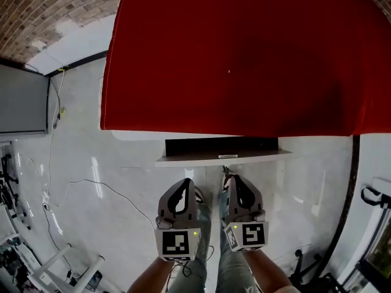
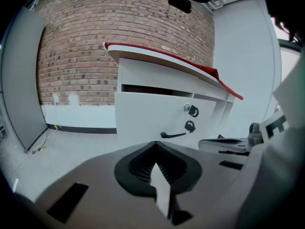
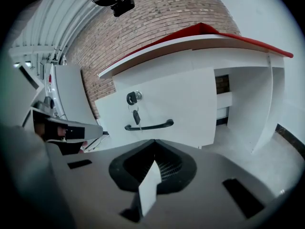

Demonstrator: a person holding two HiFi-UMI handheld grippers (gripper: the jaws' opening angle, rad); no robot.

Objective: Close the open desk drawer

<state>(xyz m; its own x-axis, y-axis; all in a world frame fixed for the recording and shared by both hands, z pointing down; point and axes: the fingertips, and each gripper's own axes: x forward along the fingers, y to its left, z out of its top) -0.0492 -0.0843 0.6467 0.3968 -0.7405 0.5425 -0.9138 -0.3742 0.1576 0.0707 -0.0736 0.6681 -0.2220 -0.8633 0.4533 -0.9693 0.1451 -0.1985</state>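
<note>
A white desk with a red top has its drawer pulled out toward me, and the dark inside shows behind the front panel. The drawer front carries a black bar handle and a lock with a key hanging from it. The handle and key also show in the right gripper view. My left gripper and right gripper hover side by side just short of the drawer front. Both are shut and hold nothing, and neither touches the drawer.
A brick wall stands behind the desk. A grey panel is at the left, with cables trailing across the pale floor. Black and white stands sit at the right. The person's legs are below the grippers.
</note>
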